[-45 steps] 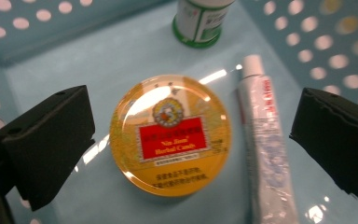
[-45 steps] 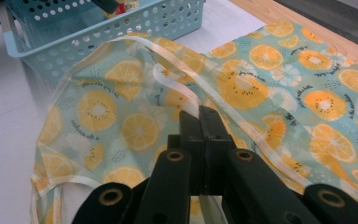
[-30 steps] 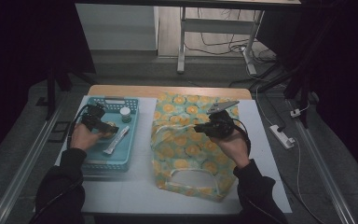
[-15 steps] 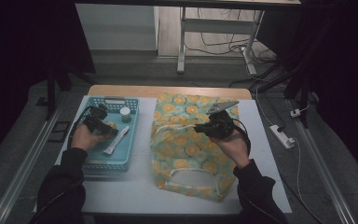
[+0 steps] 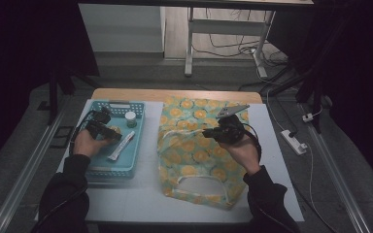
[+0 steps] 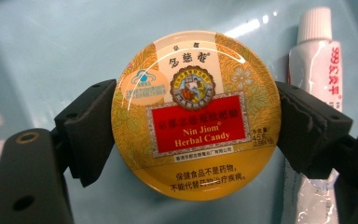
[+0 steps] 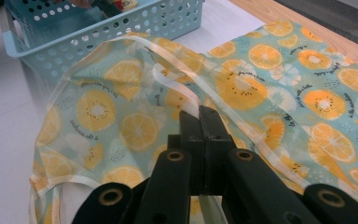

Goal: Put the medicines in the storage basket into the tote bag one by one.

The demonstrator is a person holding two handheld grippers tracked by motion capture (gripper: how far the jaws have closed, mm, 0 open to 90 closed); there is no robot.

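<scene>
Left gripper [image 6: 193, 135] jaws closing on candy tin [image 6: 196, 114]; right gripper [image 7: 200, 126] clamping bag [image 7: 261, 84]

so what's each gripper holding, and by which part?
Left gripper: round candy tin, pads on opposite sides of its rim. Right gripper: shut on the bag's edge strip.

Dark long sleeves cover both forearms. Left gripper [image 6: 193, 140]: black, blocky ridged pads, round screw holes in jaw arms. Right gripper [image 7: 200, 116]: same black build, grey three-cornered plate on top, black cable trailing.
</scene>
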